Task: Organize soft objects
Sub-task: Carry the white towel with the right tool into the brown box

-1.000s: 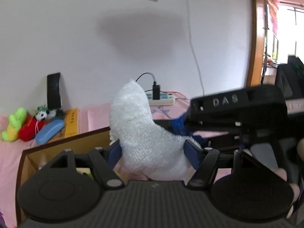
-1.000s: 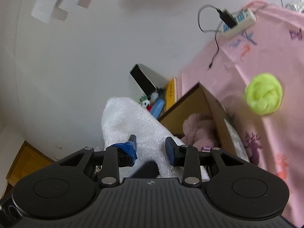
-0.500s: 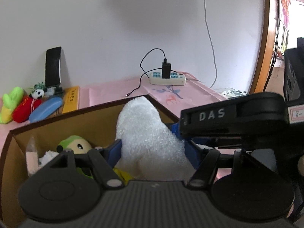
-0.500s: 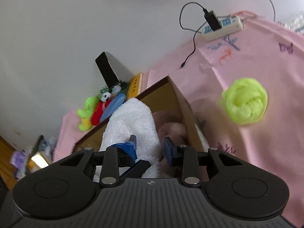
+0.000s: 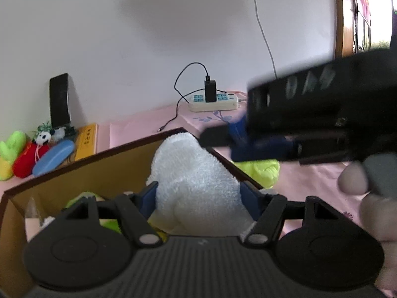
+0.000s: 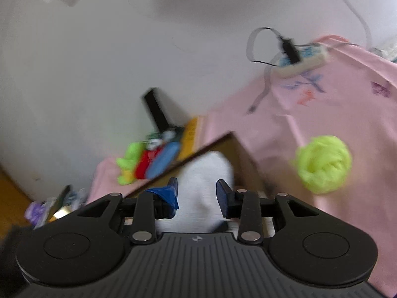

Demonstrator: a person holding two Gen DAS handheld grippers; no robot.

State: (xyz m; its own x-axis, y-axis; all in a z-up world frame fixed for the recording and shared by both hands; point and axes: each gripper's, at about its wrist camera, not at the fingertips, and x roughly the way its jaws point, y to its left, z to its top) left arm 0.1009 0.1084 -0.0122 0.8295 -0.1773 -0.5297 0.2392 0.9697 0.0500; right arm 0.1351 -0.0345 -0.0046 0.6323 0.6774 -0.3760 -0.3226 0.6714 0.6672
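Left wrist: white towel (image 5: 196, 181) clamped between left tongs (image 5: 198, 198).

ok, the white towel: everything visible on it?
White towel: fluffy terry-looking cloth, bunched into a rounded hump that stands upright. The left gripper clamps its lower part on both sides. It hangs over the open cardboard box, its top above the rim. Its underside is hidden. The right gripper frames it without touching.
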